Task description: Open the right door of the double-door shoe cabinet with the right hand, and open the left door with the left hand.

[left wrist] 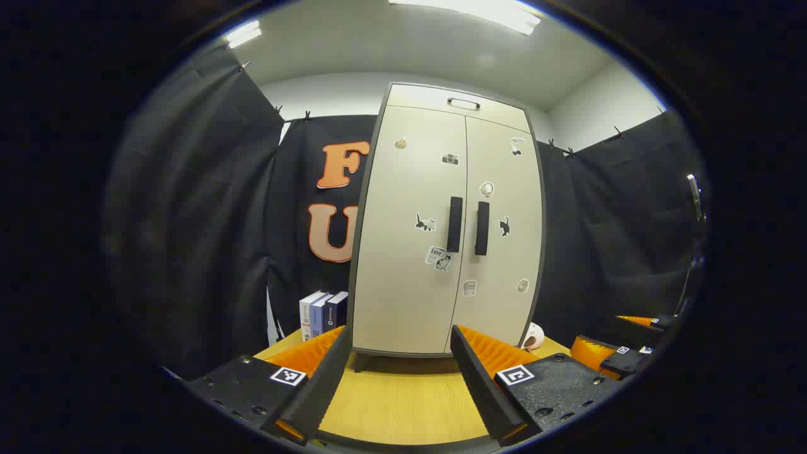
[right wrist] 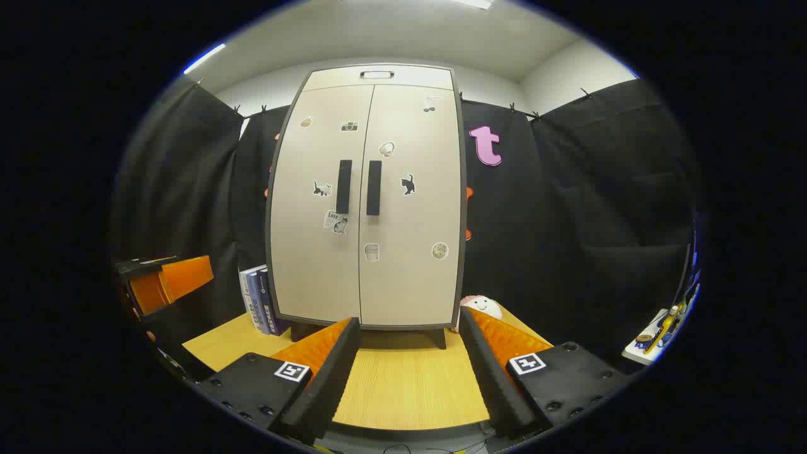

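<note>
Neither door is open yet, so I judge I am at the very start: the approach to the handles. My right claw (right wrist: 406, 372) is spread wide and holds nothing, low over the bench (right wrist: 410, 391), and the shoe cabinet (right wrist: 369, 208) stands straight ahead of it and well apart, both doors shut flush. The right door's handle (right wrist: 374, 188) is up and just left of my right claw's line, with the left door's handle (right wrist: 343, 186) close beside it. My left claw (left wrist: 397, 378) is also wide and empty, and from it the left door's handle (left wrist: 454, 224) sits ahead, high and a little to the right. The next move, as I see it, calls for lifting the right claw forward to the right handle, closing both fingers on the bar, then pulling back and outward. The handles sit close together, so I must keep to the right one. A stack of books (right wrist: 261, 299) stands ahead to the left beside the cabinet and a small white toy (right wrist: 482, 306) ahead to the right at its foot; the toy may sit in the right door's swing.
</note>
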Available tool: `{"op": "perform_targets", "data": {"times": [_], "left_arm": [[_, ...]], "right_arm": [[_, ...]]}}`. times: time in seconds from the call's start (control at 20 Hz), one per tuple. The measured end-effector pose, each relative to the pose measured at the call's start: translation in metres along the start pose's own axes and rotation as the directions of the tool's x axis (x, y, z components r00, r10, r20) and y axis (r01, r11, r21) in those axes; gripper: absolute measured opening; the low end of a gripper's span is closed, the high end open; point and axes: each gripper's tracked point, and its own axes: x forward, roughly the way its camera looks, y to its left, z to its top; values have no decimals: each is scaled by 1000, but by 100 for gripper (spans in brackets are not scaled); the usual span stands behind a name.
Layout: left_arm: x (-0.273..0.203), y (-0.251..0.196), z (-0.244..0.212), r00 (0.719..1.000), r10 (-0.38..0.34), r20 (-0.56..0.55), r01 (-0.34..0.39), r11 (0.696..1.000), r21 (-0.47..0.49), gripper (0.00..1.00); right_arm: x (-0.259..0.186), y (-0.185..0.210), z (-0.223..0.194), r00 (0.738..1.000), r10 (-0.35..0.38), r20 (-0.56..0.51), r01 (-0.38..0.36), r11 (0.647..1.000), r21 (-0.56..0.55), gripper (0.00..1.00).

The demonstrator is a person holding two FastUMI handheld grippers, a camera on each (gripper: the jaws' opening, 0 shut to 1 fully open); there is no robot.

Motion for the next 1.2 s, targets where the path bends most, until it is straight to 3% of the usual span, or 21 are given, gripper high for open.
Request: {"op": "perform_targets", "data": {"times": [0.25,0.5,0.65,1.2], "left_arm": [[3,-12,22,999,-21,29,21,1000,-11,94],[9,-23,15,998,-62,3,62,997,-37,94],[12,-20,3,997,-61,-47,60,998,-15,95],[16,-12,2,997,-41,-63,41,999,-4,95]], "right_arm": [[1,-8,20,999,-34,5,34,999,27,98],[1,-30,10,989,-133,-64,136,989,53,98],[4,-21,5,989,-109,-96,112,993,26,99],[12,-16,14,992,-92,-85,92,996,-6,98]]}}
